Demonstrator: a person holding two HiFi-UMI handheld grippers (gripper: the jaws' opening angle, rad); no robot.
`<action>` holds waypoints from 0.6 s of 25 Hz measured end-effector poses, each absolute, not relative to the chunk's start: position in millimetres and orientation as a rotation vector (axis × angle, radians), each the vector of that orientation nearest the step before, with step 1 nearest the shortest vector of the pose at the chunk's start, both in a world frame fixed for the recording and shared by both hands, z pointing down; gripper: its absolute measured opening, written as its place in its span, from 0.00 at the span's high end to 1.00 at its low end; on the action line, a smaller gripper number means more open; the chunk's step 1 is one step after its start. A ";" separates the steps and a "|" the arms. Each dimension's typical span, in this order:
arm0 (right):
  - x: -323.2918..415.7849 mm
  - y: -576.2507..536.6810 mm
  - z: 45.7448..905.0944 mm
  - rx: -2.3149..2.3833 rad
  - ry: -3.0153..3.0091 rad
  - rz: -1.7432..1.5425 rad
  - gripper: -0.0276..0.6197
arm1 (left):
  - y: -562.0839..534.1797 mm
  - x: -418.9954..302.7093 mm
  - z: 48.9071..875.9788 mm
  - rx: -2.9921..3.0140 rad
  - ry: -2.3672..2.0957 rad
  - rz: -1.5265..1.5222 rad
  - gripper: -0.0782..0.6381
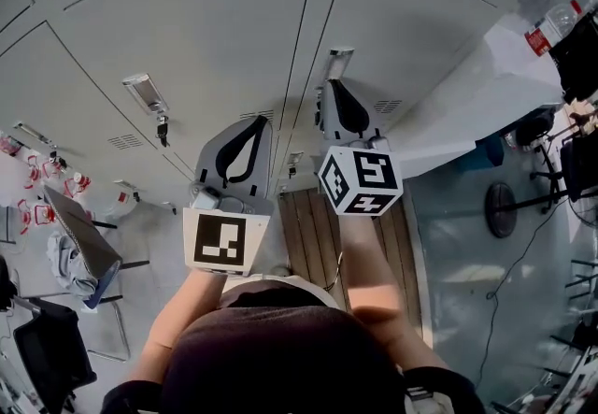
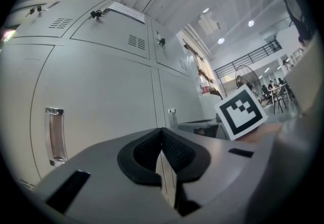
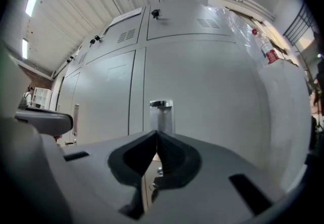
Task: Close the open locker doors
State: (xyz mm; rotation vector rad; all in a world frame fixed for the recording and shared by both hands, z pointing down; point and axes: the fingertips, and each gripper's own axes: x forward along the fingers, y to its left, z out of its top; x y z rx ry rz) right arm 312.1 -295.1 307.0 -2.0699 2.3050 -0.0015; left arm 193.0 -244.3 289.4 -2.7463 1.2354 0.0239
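**A:** How far along does the job look?

**B:** Near its end, I'd judge. Every pale grey metal locker door (image 1: pixel 215 38) in sight lies flush with its frame, and none is ajar. An open one could be out of frame, so I won't call it finished.

**A:** And the claws?

**B:** Both are empty. The left gripper (image 2: pixel 162 136) has its dark pads pressed tip to tip on nothing. The right gripper (image 3: pixel 156 137) is the same.

**A:** Where are the doors?

**B:** At twelve o'clock of each gripper, close ahead. I cannot tell whether the tips touch them.

**A:** What does each view add?

**B:** The right gripper view alone shows a short bright chrome pull handle (image 3: pixel 161 112) at twelve o'clock of its jaws. The left gripper view shows a tall upright chrome handle (image 2: pixel 54 134) at nine o'clock and the right gripper's black-and-white marker cube (image 2: pixel 242 113) at two o'clock. Only the head view shows the brown slatted wooden floor board (image 1: pixel 308 225), at six o'clock of both grippers.
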 end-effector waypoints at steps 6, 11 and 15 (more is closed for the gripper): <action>319.0 -231.1 281.1 -2.087 2.298 0.140 0.96 | -221.3 181.6 282.5 -2.705 1.307 0.088 0.89; 322.7 -166.2 276.2 -2.113 2.329 0.317 0.96 | -184.9 171.6 282.5 -2.657 1.375 0.102 0.88; 325.7 -125.2 286.3 -2.070 2.361 0.331 0.96 | -148.1 162.3 287.7 -2.607 1.436 0.101 0.89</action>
